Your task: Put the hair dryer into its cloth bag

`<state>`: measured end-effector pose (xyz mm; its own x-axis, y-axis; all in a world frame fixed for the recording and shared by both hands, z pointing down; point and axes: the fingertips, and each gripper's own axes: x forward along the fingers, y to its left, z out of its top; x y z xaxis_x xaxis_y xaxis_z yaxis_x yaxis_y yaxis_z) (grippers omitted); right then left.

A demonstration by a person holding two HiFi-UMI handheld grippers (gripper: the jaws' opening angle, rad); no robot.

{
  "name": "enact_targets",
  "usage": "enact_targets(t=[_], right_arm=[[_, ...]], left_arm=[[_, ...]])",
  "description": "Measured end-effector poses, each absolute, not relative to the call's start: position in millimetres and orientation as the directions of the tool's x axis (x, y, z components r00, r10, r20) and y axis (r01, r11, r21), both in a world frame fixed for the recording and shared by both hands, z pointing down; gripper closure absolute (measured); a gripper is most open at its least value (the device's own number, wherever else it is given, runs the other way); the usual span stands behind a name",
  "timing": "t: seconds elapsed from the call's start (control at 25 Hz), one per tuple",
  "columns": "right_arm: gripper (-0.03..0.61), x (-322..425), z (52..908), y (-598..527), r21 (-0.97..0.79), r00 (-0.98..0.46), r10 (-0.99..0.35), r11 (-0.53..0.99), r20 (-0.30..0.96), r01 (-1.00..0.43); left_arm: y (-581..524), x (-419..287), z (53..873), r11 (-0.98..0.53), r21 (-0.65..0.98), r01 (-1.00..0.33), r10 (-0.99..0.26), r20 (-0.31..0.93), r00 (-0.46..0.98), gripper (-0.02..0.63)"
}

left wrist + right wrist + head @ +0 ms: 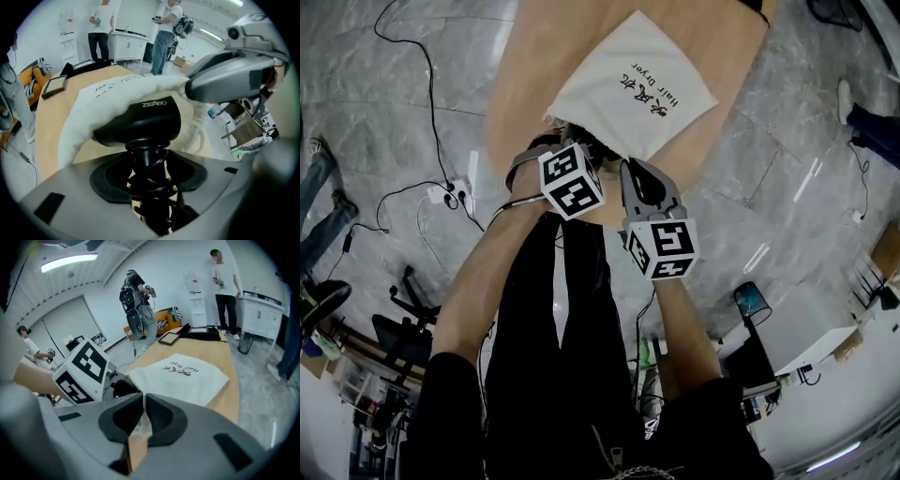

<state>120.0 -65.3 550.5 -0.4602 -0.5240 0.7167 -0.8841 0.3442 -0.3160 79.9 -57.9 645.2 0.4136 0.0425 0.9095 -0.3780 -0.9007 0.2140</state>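
Observation:
A white cloth bag [633, 89] with black print lies on a wooden table [525, 94], its mouth toward me. The black hair dryer [140, 119] sits at that mouth, its head pushing into the cloth bag [108, 93]. My left gripper [150, 176] is shut on the dryer's handle, which has the cord coiled round it. My right gripper [142, 420] is just right of it, shut on a fold of the bag's mouth edge. In the head view the left gripper [567, 141] and right gripper [633, 173] stand close together at the table's near edge.
A dark frame [169, 337] and black cloth [201, 331] lie at the table's far end. Several people stand beyond it, near a white cabinet [260, 315]. Cables [422, 187] run over the marble floor left of the table.

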Motion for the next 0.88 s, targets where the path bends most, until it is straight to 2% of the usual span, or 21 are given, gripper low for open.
enact_targets(t=[0.36,0.72,0.88], right_arm=[[0.546,96.1,558.0,-47.1,-0.396,-0.523,-0.456,0.350,0.720,-0.849],[0.546,86.0,567.0,-50.4,-0.425,-0.530,-0.432,0.321,0.730,-0.846],[0.546,86.8,568.4,-49.8,-0.424,-0.532,-0.425,0.327,0.733,-0.845]], left_arm=[[-76.8,75.0,656.4,-0.921,0.178,-0.348,0.002,0.893,0.450,0.373],[-80.2,70.2,675.4,-0.963,0.069,-0.262,-0.037,0.924,0.381,0.353],[-82.2,70.0,660.8,-0.956,0.064,-0.286,-0.072,0.895,0.441,0.333]])
